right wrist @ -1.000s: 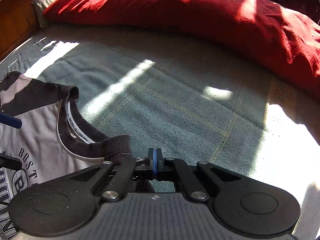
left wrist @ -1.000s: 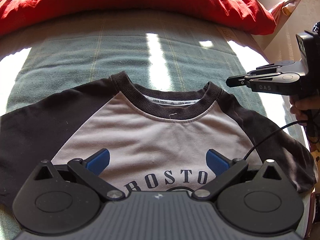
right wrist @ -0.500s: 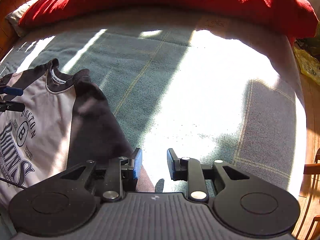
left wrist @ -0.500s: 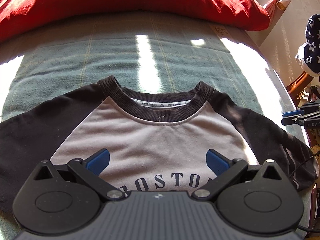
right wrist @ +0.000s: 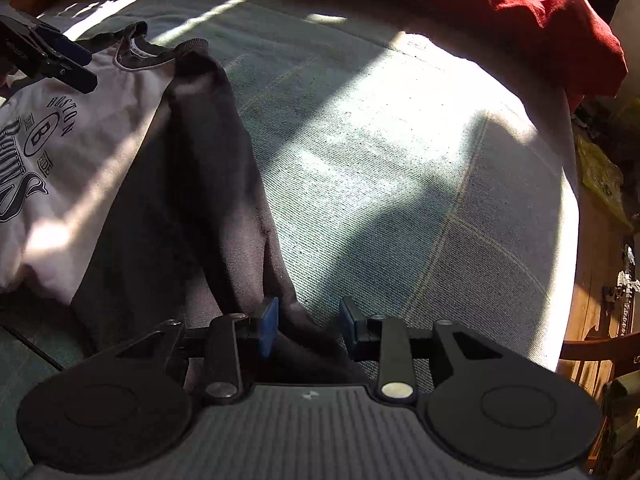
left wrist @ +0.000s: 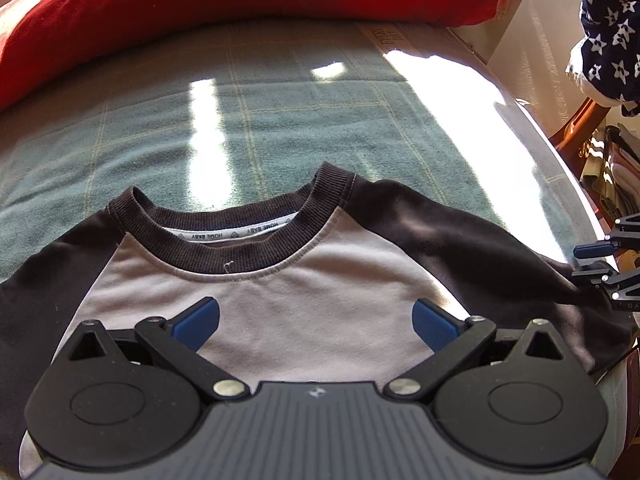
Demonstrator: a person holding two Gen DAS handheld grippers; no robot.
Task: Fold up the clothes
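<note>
we hold the left gripper [left wrist: 316,322] wide apart over the shirt [left wrist: 304,304]; our right gripper [right wrist: 308,320] is opening above its dark sleeve [right wrist: 216,184], pads clear of it

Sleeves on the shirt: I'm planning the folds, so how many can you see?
2. The right sleeve stretches out toward the right claw, whose jaws are opening over its end. The left sleeve lies spread out on the opposite side, partly out of frame.

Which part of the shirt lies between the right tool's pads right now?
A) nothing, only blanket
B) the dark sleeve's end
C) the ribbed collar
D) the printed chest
B: in the right wrist view the dark sleeve runs down into the gap of the right tool, whose jaws are opening; the collar and print lie far off.
</note>
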